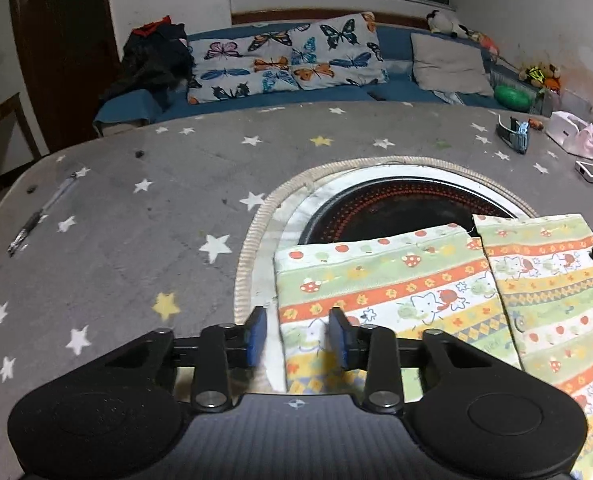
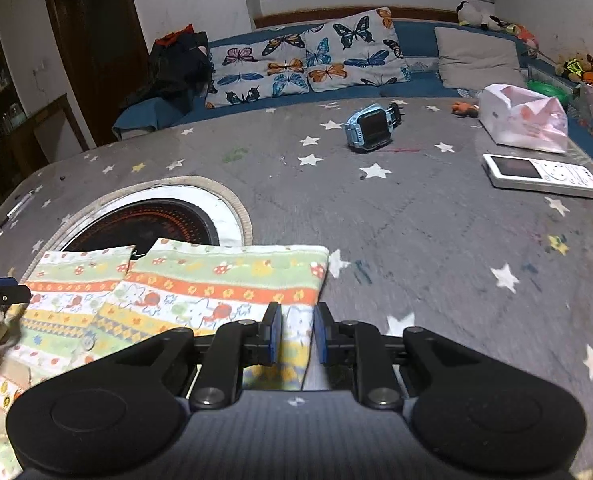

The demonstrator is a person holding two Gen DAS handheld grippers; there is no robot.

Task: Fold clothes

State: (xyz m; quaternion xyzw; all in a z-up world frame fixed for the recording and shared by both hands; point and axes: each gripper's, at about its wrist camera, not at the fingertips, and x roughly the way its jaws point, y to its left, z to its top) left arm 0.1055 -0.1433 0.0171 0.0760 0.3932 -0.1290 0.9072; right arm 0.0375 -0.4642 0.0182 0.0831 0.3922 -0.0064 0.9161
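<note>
Two trouser legs of one printed children's garment [image 1: 436,304], probably pyjama trousers, lie flat side by side on the star-patterned table cover [image 1: 136,208], their far hems over the round heater inset [image 1: 396,204].

Left gripper [image 1: 298,338]: released, jaws straddling the garment's left edge, nothing clamped.

Right gripper [image 2: 297,334]: released likewise, jaws astride the right edge.

Step, as judged: both tools are set at opposite edges, which fits either taking hold for a fold or letting go after smoothing one. A pinch would need each edge seated between the pads.

Hidden: the waistband, cut off beneath both tools; the near cloth is blurred.

Also present: blue child's smartwatch [image 2: 370,124], white handset [image 2: 540,174], pen [image 1: 42,216].
</note>
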